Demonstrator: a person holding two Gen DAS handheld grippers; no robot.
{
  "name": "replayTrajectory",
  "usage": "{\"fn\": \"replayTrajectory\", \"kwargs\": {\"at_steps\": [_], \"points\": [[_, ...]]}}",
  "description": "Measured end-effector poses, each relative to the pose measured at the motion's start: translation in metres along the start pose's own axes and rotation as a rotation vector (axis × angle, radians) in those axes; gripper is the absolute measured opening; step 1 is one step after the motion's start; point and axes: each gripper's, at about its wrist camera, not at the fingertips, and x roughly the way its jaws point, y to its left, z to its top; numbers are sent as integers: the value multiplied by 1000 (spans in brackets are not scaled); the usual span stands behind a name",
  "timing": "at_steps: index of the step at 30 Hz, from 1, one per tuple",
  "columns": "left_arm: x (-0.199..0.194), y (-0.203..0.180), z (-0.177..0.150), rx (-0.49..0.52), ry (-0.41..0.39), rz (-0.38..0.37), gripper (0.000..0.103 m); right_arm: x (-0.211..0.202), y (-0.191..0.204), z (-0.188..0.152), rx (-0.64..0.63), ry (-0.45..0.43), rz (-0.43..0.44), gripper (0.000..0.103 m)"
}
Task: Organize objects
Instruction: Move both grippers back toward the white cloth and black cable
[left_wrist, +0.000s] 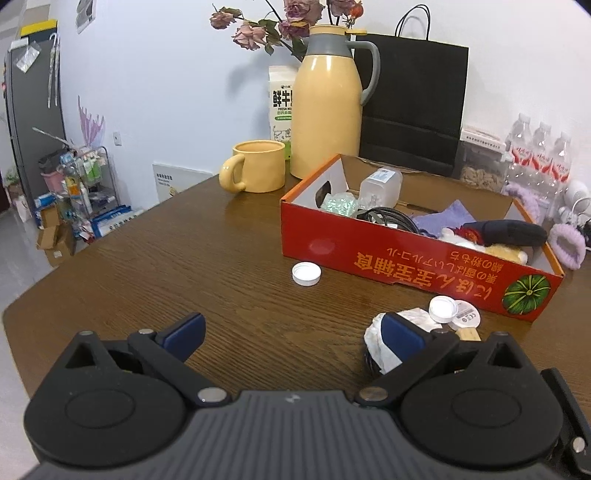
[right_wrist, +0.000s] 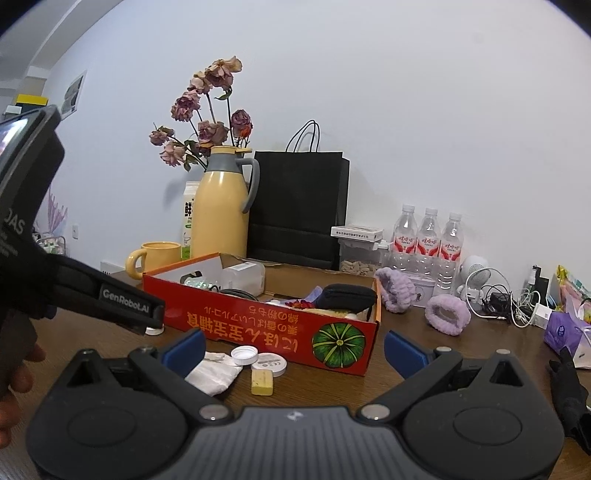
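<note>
A red cardboard box (left_wrist: 406, 258) (right_wrist: 258, 325) sits on the brown table, holding a clear plastic container (left_wrist: 380, 186), a black pouch (right_wrist: 345, 295), cables and purple cloth. In front of it lie a white cap (left_wrist: 306, 273), a second white cap (left_wrist: 443, 308) (right_wrist: 244, 355), a white round disc (left_wrist: 466, 314) (right_wrist: 269, 363), a crumpled white tissue (left_wrist: 384, 343) (right_wrist: 214, 374) and a yellow block (right_wrist: 262, 382). My left gripper (left_wrist: 291, 332) is open and empty; its right finger is beside the tissue. My right gripper (right_wrist: 293, 349) is open and empty, before the box.
A yellow mug (left_wrist: 255, 171), yellow thermos jug (left_wrist: 330, 107), milk carton (left_wrist: 281, 107) and black paper bag (left_wrist: 412, 103) stand behind the box. Water bottles (right_wrist: 428, 240), purple scrunchies (right_wrist: 447, 314) and tangled cables (right_wrist: 506, 299) lie at right. The table's left edge (left_wrist: 55, 273) is near.
</note>
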Motion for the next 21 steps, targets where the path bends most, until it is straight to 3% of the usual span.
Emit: {"fn": "replayTrajectory", "kwargs": {"at_steps": [10, 15, 21], "points": [[4, 26, -4, -25, -40, -103, 103, -3, 4, -3, -23, -9, -16, 103], [3, 33, -1, 57, -100, -144, 103, 4, 6, -5, -34, 27, -37, 103], [17, 46, 0, 100, -93, -215, 103, 17, 8, -11, -47, 79, -58, 103]]}}
